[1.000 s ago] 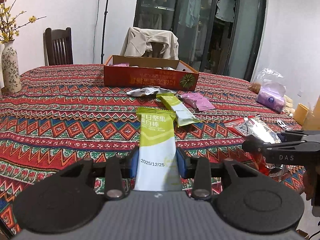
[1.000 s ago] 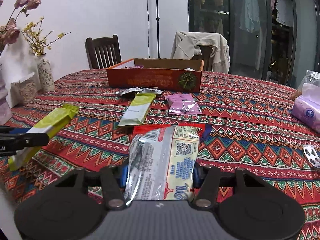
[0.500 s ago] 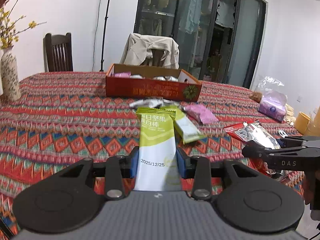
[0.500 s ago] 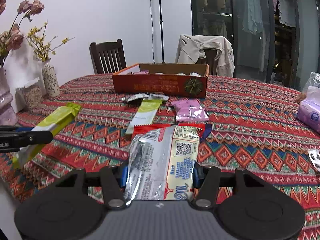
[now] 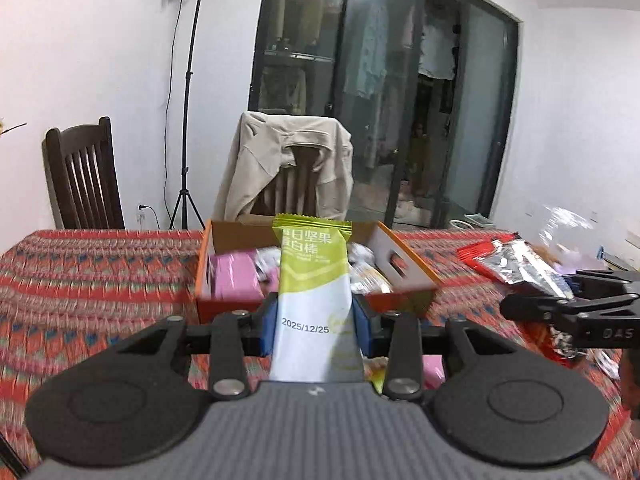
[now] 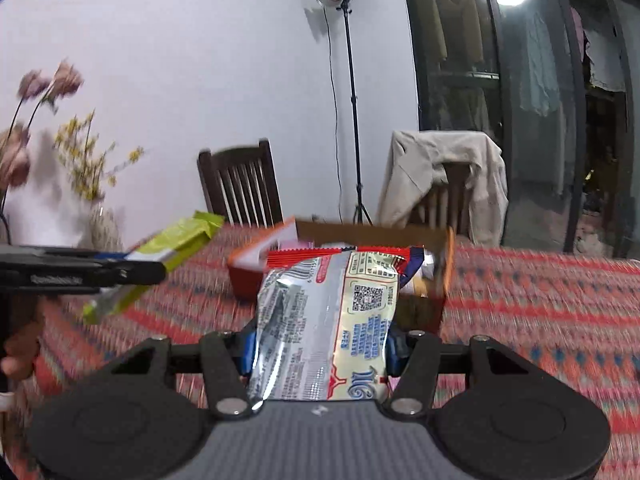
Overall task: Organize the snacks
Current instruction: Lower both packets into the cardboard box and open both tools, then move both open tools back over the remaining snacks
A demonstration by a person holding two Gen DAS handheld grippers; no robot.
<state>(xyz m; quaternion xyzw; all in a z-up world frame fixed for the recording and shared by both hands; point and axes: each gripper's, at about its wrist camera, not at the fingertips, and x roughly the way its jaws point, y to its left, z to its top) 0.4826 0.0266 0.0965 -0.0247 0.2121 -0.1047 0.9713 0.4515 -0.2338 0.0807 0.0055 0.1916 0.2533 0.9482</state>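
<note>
My left gripper point(image 5: 314, 326) is shut on a green and white snack bar point(image 5: 314, 280), which points at the orange cardboard box point(image 5: 404, 264) close ahead. Pink packets point(image 5: 236, 276) and other wrappers lie inside the box. My right gripper point(image 6: 318, 346) is shut on a silver and red snack bag point(image 6: 324, 320), held just short of the same box point(image 6: 250, 276). In the right wrist view the left gripper point(image 6: 80, 274) shows at the left with the green bar point(image 6: 168, 244). In the left wrist view the right gripper point(image 5: 568, 312) shows at the right with the silver bag point(image 5: 516, 264).
The table carries a red patterned cloth point(image 5: 100, 272). Behind it stand a dark wooden chair point(image 5: 82, 180), a chair draped with a beige jacket point(image 5: 288, 160) and a light stand point(image 5: 186, 120). A vase of flowers point(image 6: 84, 168) is at the left. A hand point(image 6: 18, 352) holds the left gripper.
Both grippers have risen and moved forward toward the box, which is now much closer, with its inside in view. The snacks lying loose on the cloth have dropped out of sight.
</note>
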